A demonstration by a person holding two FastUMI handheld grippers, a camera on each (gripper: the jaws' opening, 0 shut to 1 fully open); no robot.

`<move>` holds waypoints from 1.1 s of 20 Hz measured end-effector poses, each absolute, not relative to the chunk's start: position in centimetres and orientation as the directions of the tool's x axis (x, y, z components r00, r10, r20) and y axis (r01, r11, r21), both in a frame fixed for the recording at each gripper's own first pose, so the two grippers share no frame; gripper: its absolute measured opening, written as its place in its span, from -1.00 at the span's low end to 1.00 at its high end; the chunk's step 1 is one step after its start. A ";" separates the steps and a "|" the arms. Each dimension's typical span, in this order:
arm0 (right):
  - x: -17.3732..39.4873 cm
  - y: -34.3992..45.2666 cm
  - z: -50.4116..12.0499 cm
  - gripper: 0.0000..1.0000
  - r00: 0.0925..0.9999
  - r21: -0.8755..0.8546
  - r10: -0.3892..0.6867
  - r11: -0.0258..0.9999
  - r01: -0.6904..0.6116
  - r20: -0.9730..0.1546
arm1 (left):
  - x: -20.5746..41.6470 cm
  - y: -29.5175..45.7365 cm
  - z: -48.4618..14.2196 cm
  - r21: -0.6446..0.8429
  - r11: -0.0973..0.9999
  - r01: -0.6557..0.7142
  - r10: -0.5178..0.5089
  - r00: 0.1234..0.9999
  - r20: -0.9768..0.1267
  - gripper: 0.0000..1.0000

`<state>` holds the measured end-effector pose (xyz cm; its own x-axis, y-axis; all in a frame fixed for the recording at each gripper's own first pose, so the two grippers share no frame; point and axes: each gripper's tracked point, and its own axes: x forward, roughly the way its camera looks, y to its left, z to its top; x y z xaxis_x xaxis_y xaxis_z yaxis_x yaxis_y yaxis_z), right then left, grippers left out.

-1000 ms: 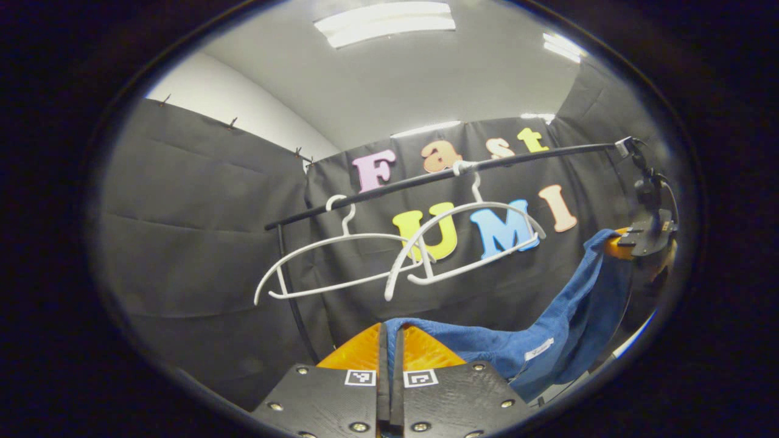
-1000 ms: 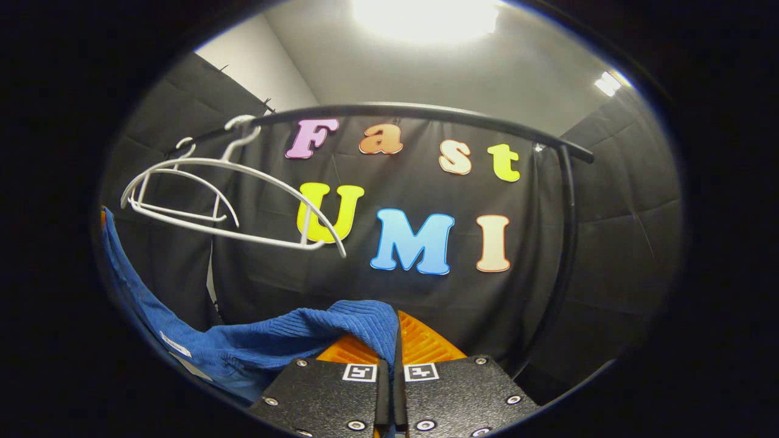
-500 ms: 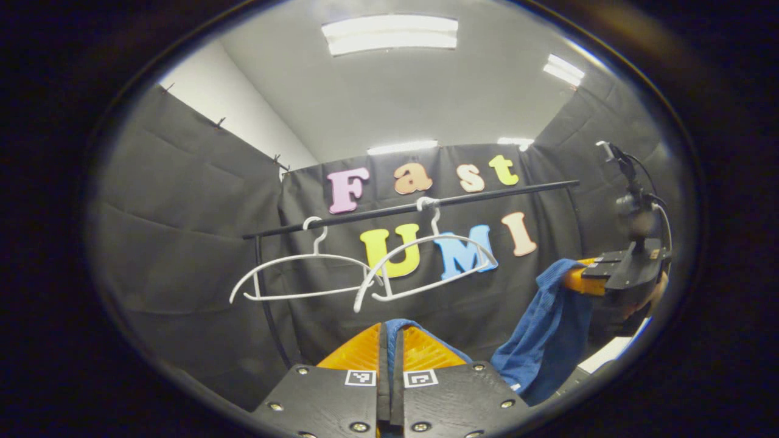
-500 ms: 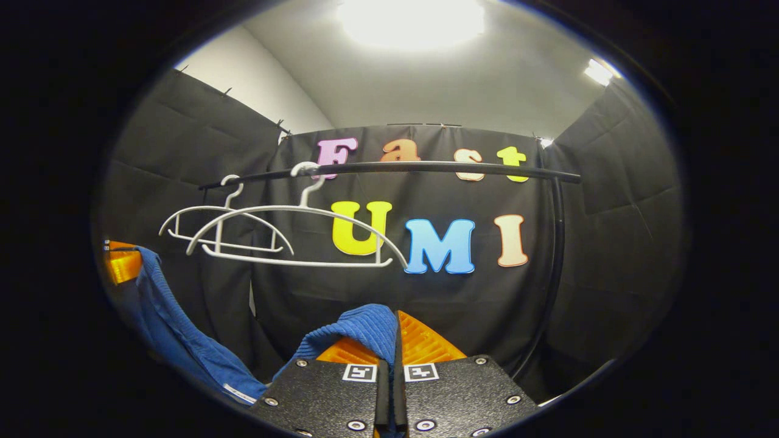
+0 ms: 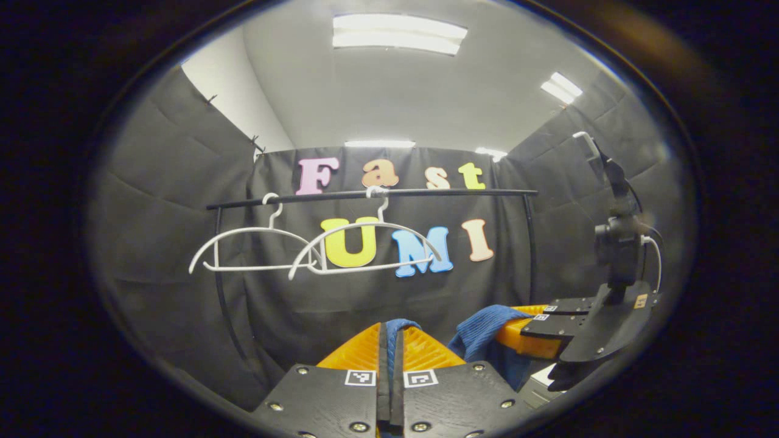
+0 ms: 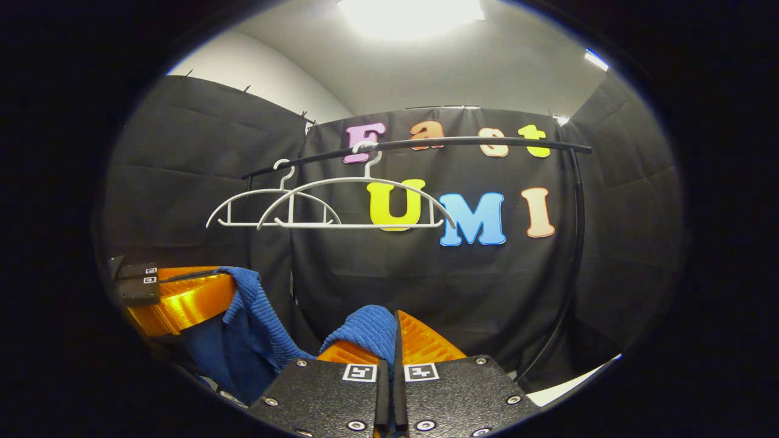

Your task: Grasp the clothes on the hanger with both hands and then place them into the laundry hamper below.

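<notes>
Both grippers were pinching the same blue ribbed knit garment (image 6: 365, 328), below the black metal clothes rail (image 6: 462, 142). Seen in its own view, the left gripper (image 5: 389, 340) had its fingers pressed together on a fold of the cloth (image 5: 395, 331), which rose as a thin blue strip between them. Just to the right in that view, the garment bunched over the fingers of the right gripper (image 5: 523, 334) and hung down beneath them.

From the right gripper view, the left gripper (image 6: 182, 298) sat low and to the left of the rail, with ribbed cloth draped over its tip and falling in a dark fold. The right gripper (image 6: 392, 340) had its fingers closed on a rounded hump of the fabric. Between the two grippers the garment sagged.

Two white wire hangers (image 6: 341, 204) hung bare from the rail, overlapping, toward its left end. No hamper could be made out.
</notes>
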<state>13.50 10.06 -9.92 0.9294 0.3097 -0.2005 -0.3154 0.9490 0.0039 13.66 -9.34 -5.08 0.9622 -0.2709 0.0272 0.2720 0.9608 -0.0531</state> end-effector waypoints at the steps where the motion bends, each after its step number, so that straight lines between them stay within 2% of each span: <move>1: 13.0 9.9 -11.1 -0.96 0.926 0.001 0.307 0.949 -0.314 -0.219 | 13.2 -9.3 -6.4 -0.072 0.961 0.266 -0.266 0.964 0.009 -0.98; 5: 11.2 9.2 -17.0 -0.96 0.904 0.001 0.290 0.952 -0.305 -0.313 | 10.6 -9.3 -13.1 -0.134 0.958 0.255 -0.269 0.958 -0.101 -0.97; 11: 8.9 8.3 -24.4 -0.95 0.844 0.034 0.263 0.959 -0.280 -0.468 | 10.5 -8.2 -22.8 -0.129 0.971 0.200 -0.229 0.935 -0.272 -0.97; 22: 6.6 7.2 -34.9 -0.95 0.728 -0.003 0.205 0.962 -0.274 -0.654 | 7.3 -7.2 -35.4 -0.093 0.987 0.129 -0.159 0.849 -0.504 -0.96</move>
